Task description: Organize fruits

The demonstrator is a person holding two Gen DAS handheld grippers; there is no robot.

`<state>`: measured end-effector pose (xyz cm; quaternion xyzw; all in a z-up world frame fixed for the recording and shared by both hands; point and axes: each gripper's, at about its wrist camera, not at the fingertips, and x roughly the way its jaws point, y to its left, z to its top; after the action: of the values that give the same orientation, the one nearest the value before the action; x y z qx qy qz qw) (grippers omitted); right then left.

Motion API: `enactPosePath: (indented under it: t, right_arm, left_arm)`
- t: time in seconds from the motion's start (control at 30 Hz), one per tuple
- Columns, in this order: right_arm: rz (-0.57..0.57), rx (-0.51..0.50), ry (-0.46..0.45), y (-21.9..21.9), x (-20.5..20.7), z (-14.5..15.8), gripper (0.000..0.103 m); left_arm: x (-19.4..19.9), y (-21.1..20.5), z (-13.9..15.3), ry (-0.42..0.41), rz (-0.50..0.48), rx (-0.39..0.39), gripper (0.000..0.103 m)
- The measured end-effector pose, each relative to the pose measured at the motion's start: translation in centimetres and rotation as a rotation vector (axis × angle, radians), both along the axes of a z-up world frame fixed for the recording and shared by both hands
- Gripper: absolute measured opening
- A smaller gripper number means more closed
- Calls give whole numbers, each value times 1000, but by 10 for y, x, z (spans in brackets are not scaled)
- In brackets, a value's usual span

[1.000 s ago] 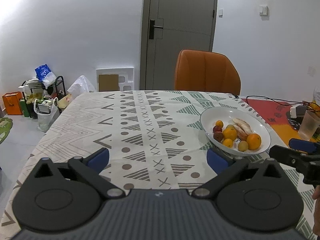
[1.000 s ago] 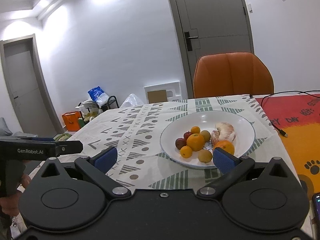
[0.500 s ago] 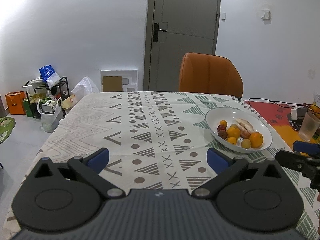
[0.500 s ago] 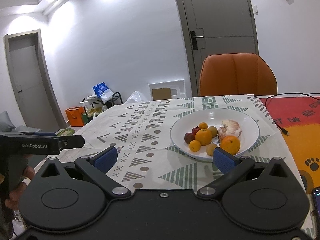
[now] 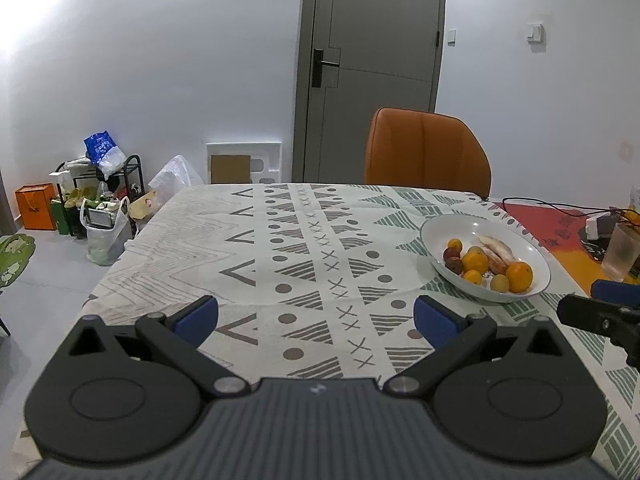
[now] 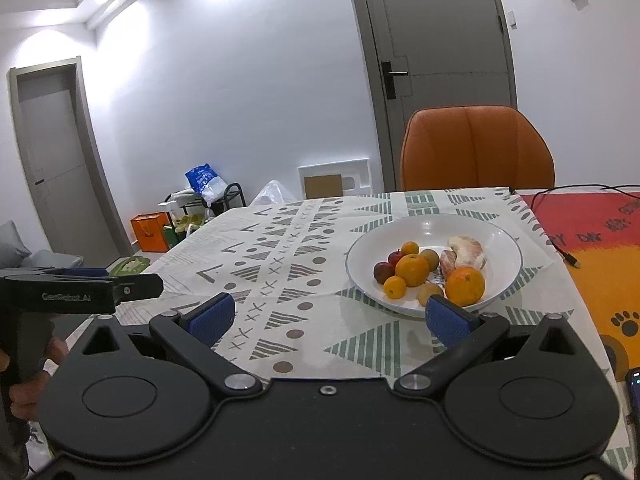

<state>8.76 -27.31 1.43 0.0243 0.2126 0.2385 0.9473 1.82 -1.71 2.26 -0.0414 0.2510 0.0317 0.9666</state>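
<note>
While the patterned tablecloth [image 5: 280, 248] spreads wide, a white bowl [image 6: 500, 240] on it holds oranges [image 6: 412, 269], small red fruits and peeled segments; left gripper [image 5: 316, 316] and right gripper [image 6: 326, 312] hang near with fingers spread wide, gripping nothing.

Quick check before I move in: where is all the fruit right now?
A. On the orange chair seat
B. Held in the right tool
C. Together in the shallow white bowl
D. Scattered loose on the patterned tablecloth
C. The oranges, small red fruits and peeled segments all lie inside the shallow white bowl on the patterned tablecloth; the right tool and left tool are both open and hold nothing.
</note>
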Motion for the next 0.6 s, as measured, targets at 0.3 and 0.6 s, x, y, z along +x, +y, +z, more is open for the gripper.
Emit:
enactPosePath:
  t: [0.3,0.6]
  right_arm:
    - [-3,0,10,1,2,-2,103]
    - [-2,-1,12,1,2,-3,103]
  left_arm:
    - [2,-1,-1,5,-5,7,103]
    - [0,-1,-2,4,0,5,103]
